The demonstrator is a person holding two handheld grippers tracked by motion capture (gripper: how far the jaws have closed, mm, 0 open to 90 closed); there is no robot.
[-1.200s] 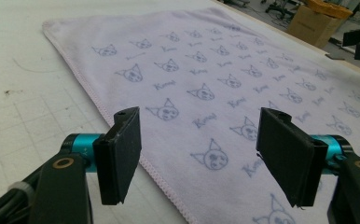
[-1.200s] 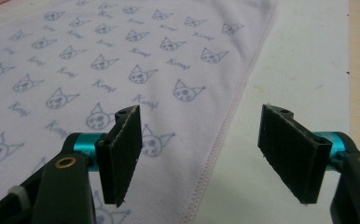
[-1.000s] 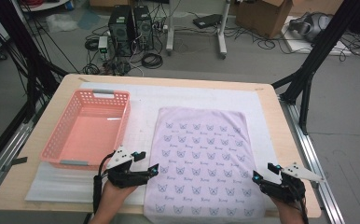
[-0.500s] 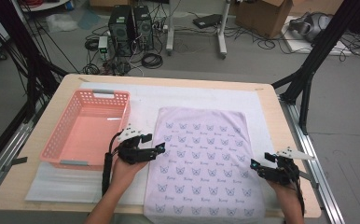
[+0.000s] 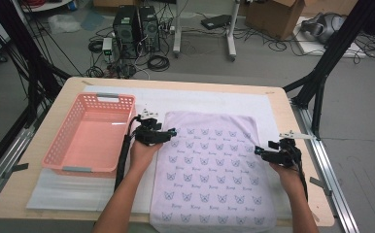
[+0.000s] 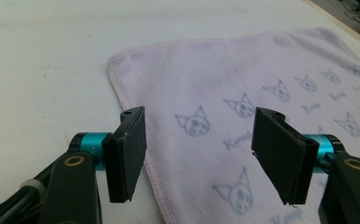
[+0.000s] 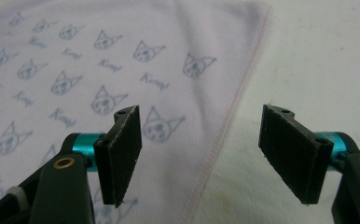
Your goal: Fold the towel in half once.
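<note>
1. Where it lies flat on the counter point(image 5: 282, 104), beside the pink basket point(image 5: 91, 133), the lilac towel point(image 5: 210, 170) is printed with cat faces.
2. Its side hems are straddled by the left tool point(image 5: 172, 131) and right tool point(image 5: 258, 151), both spread wide.

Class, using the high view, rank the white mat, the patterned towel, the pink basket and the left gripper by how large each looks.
1. White mat, largest.
2. Patterned towel.
3. Pink basket, clearly smaller than the towel.
4. Left gripper, smallest by far.

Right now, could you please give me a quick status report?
Both claws open: left at towel's left edge, right at its right edge. Towel flat, ungripped. Basket alongside, not in the way.
</note>
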